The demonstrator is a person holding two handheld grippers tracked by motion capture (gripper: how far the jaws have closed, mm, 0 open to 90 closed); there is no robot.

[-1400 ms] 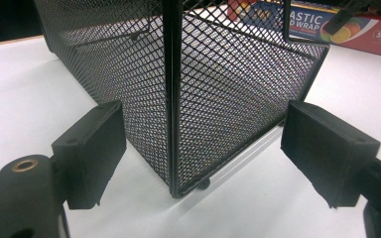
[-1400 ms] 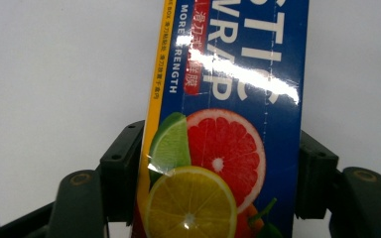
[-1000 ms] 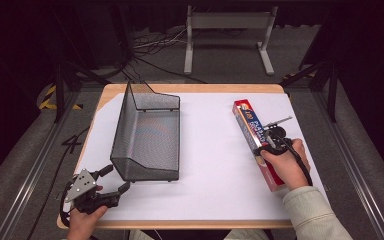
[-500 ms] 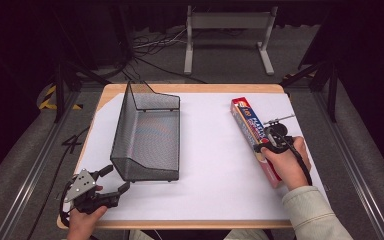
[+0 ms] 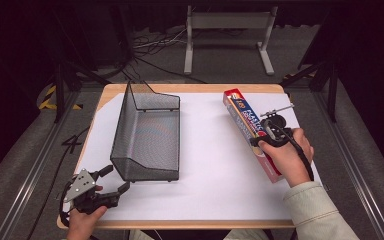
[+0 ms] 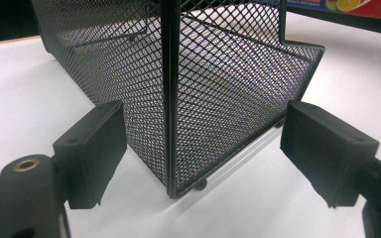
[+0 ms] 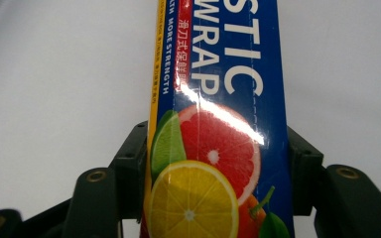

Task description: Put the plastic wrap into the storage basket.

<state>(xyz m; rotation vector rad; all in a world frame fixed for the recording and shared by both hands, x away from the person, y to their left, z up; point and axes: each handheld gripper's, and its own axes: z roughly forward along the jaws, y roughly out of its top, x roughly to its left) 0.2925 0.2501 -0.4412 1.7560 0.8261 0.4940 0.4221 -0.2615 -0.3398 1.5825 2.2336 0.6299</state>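
- Fingers of my right gripper are clamped on the two long sides of the wrap box; they have just finished closing on it.
- From the high view, that gripper sits over the box's middle, well to the right of the basket.
- Box runs lengthwise away from me, red end far, its other end under my right hand.
- Left gripper has its jaws spread wide, nothing pressed; the basket's near corner stands between them, untouched.
- From above, my left gripper waits just off the basket's near left corner, on the white sheet.
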